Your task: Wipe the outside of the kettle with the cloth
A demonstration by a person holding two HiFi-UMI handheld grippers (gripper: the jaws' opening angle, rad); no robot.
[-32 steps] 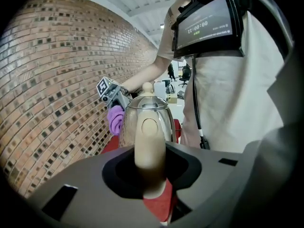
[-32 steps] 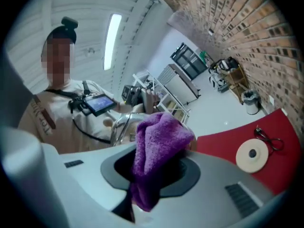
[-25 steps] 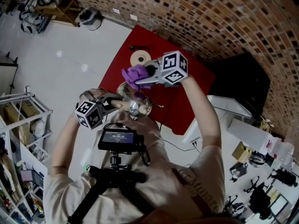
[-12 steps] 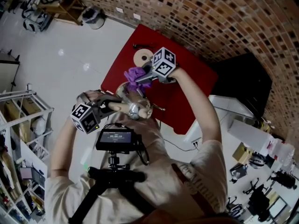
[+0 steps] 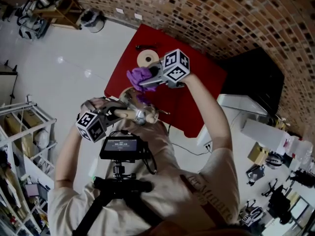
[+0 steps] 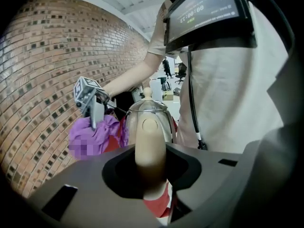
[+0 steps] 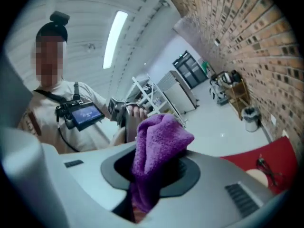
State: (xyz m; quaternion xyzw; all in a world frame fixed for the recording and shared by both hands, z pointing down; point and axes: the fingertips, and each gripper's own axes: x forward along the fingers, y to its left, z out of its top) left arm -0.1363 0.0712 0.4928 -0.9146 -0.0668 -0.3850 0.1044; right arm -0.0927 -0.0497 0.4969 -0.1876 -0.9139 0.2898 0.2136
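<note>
1. Found red tabletop (image 5: 197, 97) at 1 o'clock in head view, below both arms.
2. Found steel kettle (image 6: 147, 109) held in the air at centre of left gripper view. Confirmed left gripper (image 5: 117, 113) clamped on its pale handle (image 6: 149, 148).
3. Found purple cloth (image 6: 107, 129) at 9 o'clock from kettle, just beside it. Could not resolve contact. Confirmed right gripper (image 5: 146, 80) closed on the bunched cloth.

Red table (image 5: 197, 100) beside brick wall (image 5: 221, 14)
</note>
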